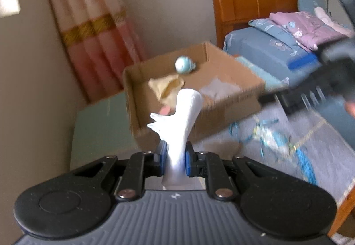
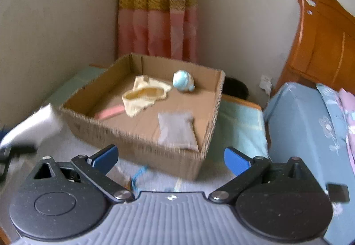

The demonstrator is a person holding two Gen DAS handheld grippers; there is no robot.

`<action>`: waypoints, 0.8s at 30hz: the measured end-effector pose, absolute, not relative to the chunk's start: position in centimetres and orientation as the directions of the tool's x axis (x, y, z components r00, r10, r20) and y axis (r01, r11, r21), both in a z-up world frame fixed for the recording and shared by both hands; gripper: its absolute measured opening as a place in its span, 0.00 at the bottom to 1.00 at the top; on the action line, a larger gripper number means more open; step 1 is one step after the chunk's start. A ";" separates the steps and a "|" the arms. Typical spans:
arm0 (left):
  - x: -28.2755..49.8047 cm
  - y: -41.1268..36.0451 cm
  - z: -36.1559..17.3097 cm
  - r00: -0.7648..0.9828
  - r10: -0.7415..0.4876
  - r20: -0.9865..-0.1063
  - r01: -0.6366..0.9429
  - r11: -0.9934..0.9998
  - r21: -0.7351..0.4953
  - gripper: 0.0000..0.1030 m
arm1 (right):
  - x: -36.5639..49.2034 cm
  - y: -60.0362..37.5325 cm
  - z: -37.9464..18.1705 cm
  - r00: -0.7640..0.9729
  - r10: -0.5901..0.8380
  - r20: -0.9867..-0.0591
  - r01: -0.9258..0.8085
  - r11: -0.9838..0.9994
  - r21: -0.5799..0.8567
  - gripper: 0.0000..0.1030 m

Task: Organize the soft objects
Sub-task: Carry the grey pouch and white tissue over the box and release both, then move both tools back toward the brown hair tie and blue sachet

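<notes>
Sock [image 1: 177, 131] pinched in my left jaws [image 1: 175, 160], just short of the box [image 1: 235, 111].
To drop it well I should carry it past the near wall, over the bare floor beside the yellow cloth [image 1: 166, 86], then release. Left points up toward the box; right jaws [image 2: 170, 159] hang wide and empty, aimed at its near wall.

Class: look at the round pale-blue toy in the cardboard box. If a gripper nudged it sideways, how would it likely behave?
The blue toy looks ball-shaped, so it would probably roll across the flat floor of the box. It appears soft and light, so likely harmless to push. The box walls should stop it.
</notes>
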State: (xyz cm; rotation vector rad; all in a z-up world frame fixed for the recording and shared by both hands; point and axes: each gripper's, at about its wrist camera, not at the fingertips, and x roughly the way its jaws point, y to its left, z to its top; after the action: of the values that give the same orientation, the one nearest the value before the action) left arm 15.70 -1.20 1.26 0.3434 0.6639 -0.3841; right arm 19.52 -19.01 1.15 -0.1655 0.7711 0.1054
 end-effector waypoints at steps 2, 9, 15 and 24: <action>17.2 -2.2 2.1 0.735 -0.244 -0.632 0.461 0.864 0.203 0.14 | 18.5 -19.1 1.1 0.704 0.017 -0.710 -0.134 0.985 -0.109 1.00; 24.8 -7.0 3.5 0.726 -0.270 -0.633 0.481 0.857 0.186 0.15 | 15.6 -19.9 1.6 0.719 0.017 -0.695 -0.075 0.996 -0.054 1.00; 30.3 -10.3 2.1 0.746 -0.206 -0.633 0.417 0.886 0.202 0.53 | 15.0 -20.9 1.3 0.713 0.011 -0.701 -0.040 0.999 -0.025 1.00; 28.3 -7.6 3.4 0.742 -0.229 -0.631 0.407 0.901 0.152 0.67 | 14.4 -21.5 1.3 0.714 0.018 -0.700 -0.027 1.000 -0.002 1.00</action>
State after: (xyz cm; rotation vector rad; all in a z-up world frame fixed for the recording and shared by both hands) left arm 28.28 -7.63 3.39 0.2902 0.6478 -0.3538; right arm 14.35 -21.53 1.32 -0.0130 0.7750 0.0251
